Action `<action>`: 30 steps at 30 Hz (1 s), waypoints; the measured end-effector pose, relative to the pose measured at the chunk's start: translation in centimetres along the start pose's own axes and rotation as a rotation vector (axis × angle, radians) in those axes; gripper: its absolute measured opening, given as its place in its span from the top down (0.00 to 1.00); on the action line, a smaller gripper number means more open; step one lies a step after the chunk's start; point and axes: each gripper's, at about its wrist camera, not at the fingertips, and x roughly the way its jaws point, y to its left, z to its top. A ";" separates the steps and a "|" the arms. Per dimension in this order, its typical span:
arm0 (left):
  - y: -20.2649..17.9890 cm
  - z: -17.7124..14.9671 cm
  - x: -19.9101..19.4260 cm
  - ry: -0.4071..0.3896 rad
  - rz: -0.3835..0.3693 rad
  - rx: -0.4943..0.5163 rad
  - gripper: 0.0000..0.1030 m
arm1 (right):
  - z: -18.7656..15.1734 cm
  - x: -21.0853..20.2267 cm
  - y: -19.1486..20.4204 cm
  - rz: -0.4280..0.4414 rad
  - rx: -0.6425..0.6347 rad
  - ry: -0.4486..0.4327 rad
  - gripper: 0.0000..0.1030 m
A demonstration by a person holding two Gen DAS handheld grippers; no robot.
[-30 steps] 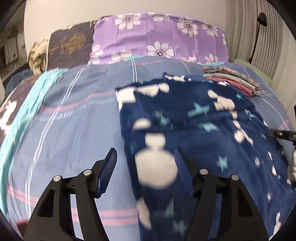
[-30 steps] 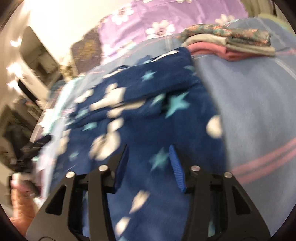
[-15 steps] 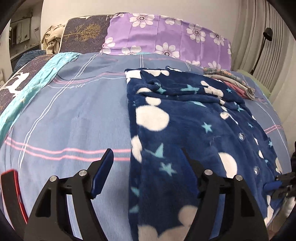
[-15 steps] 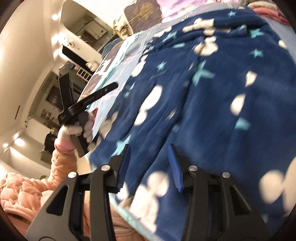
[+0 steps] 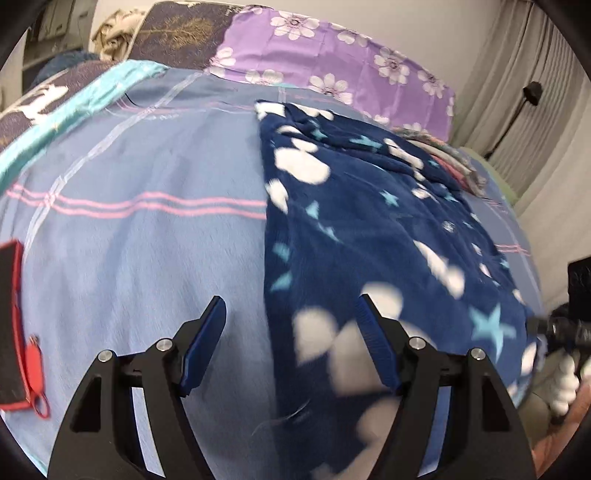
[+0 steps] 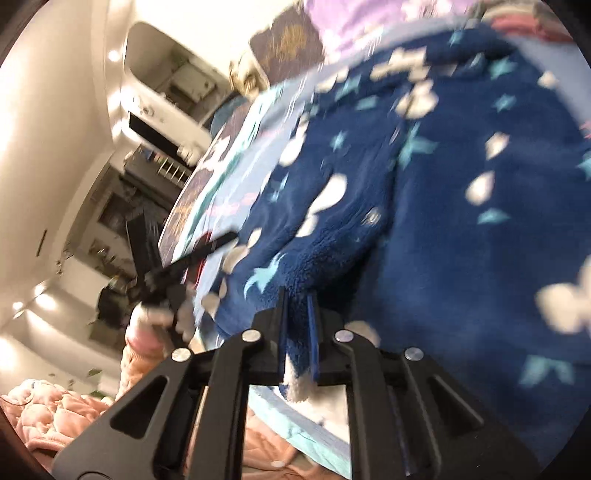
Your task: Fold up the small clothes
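A navy fleece garment [image 5: 369, 221] with white shapes and teal stars lies spread on the blue striped bed sheet [image 5: 129, 258]. My left gripper [image 5: 291, 314] is open and low over the garment's near left edge, with one finger over the sheet and one over the fleece. My right gripper [image 6: 297, 306] is shut on the near hem of the same garment [image 6: 461, 184], with fleece pinched between its blue pads. The left gripper also shows in the right wrist view [image 6: 184, 269], held by a hand at the bed's edge.
A pile of folded clothes [image 5: 454, 162] sits at the far right of the bed. Purple flowered pillow [image 5: 332, 62] and dark pillow [image 5: 177, 33] lie at the head. A red and black strap [image 5: 14, 325] lies at the left edge. Pink quilted sleeve [image 6: 48, 413] is below.
My right gripper has closed on the garment's near hem. My left gripper has dropped closer to the garment's near left edge and stays open.
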 end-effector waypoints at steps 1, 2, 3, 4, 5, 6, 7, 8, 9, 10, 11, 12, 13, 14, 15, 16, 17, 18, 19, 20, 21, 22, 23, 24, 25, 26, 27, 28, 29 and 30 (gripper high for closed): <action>0.0 -0.4 -0.1 0.010 -0.022 -0.003 0.29 | -0.2 -0.2 -0.2 -0.020 -0.010 0.002 0.91; -0.1 -0.8 -0.1 0.022 -0.044 -0.008 0.29 | -0.5 0.1 -0.4 -0.028 -0.013 0.021 0.86; -0.2 -1.4 0.1 0.039 -0.061 -0.013 0.29 | -1.0 0.5 -0.8 -0.038 0.006 0.051 0.82; -0.4 -1.9 0.2 0.051 -0.065 -0.012 0.30 | -1.4 0.7 -1.4 -0.047 0.025 0.062 0.78; -0.7 -2.4 0.1 0.049 -0.057 0.001 0.30 | -1.7 0.5 -1.7 -0.054 0.038 0.063 0.75; -1.0 -2.7 -0.1 0.045 -0.054 0.011 0.31 | -1.9 -0.3 -2.0 -0.065 0.047 0.036 0.75; -1.1 -3.0 -0.3 0.045 -0.061 0.016 0.35 | -2.0 -1.4 -2.2 -0.080 0.053 -0.005 0.75; -1.2 -3.2 -0.5 0.046 -0.074 0.015 0.38 | -2.2 -2.6 -2.5 -0.095 0.059 -0.040 0.71; -1.3 -3.6 -0.7 0.049 -0.094 0.009 0.45 | -2.2 -3.9 -2.9 -0.121 0.068 -0.086 0.67; -1.4 -3.8 -0.8 0.055 -0.105 0.005 0.48 | -2.3 -6.0 -3.6 -0.164 0.086 -0.147 0.61; -1.4 -4.0 -0.9 0.058 -0.108 0.005 0.49 | -2.5 -7.3 -4.3 -0.200 0.103 -0.184 0.59; -1.4 -4.2 -1.0 0.062 -0.107 0.007 0.51 | -2.8 -9.0 -5.5 -0.258 0.139 -0.220 0.59; -1.4 -4.3 -1.0 0.064 -0.108 0.007 0.51 | -3.0 -9.9 -6.4 -0.299 0.173 -0.238 0.59; -1.5 -4.4 -1.1 0.067 -0.113 0.005 0.51 | -3.5 -10.9 -7.6 -0.338 0.221 -0.254 0.59; -1.5 -4.4 -1.2 0.071 -0.121 -0.004 0.51 | -4.0 -11.5 -8.7 -0.352 0.263 -0.259 0.59; -1.4 -4.4 -1.2 0.077 -0.132 -0.014 0.51 | -4.5 -11.7 -9.5 -0.351 0.296 -0.257 0.59; -1.4 -4.5 -1.3 0.084 -0.144 -0.022 0.51 | -5.1 -11.6 -10.4 -0.334 0.336 -0.244 0.58; -1.4 -4.6 -1.4 0.091 -0.154 -0.024 0.49 | -5.7 -11.1 -11.4 -0.295 0.382 -0.217 0.58; -1.4 -4.7 -1.4 0.095 -0.161 -0.023 0.47 | -6.1 -10.7 -12.1 -0.265 0.400 -0.205 0.57; -1.5 -4.8 -1.4 0.096 -0.168 -0.022 0.45 | -6.2 -10.3 -12.3 -0.236 0.401 -0.212 0.56; -1.5 -4.7 -1.2 0.099 -0.181 -0.026 0.42 | -6.1 -10.2 -12.3 -0.219 0.392 -0.215 0.54; -1.4 -4.6 -0.8 0.101 -0.200 -0.040 0.39 | -5.7 -9.8 -12.2 -0.179 0.382 -0.208 0.46; -1.4 -4.5 -0.5 0.100 -0.216 -0.053 0.38 | -5.4 -9.6 -12.4 -0.122 0.376 -0.194 0.45; -1.4 -4.3 0.0 0.095 -0.248 -0.070 0.36 | -4.8 -8.5 -12.2 -0.069 0.378 -0.174 0.45; -1.4 -4.0 0.5 0.094 -0.263 -0.081 0.36 | -4.0 -7.1 -12.2 -0.039 0.371 -0.142 0.44; -1.4 -3.7 0.8 0.092 -0.274 -0.090 0.36 | -3.8 -6.7 -11.9 -0.047 0.357 -0.129 0.44; -1.5 -3.4 1.1 0.091 -0.287 -0.098 0.36 | -3.3 -6.1 -11.6 -0.053 0.336 -0.115 0.44; -1.6 -3.2 1.4 0.092 -0.292 -0.105 0.36 | -2.8 -5.7 -11.5 -0.044 0.329 -0.106 0.44; -1.7 -3.1 1.5 0.092 -0.289 -0.105 0.36 | -2.4 -5.2 -11.4 -0.028 0.336 -0.101 0.45; -2.0 -3.1 1.4 0.088 -0.276 -0.096 0.44 | -2.4 -5.1 -11.1 -0.021 0.340 -0.100 0.48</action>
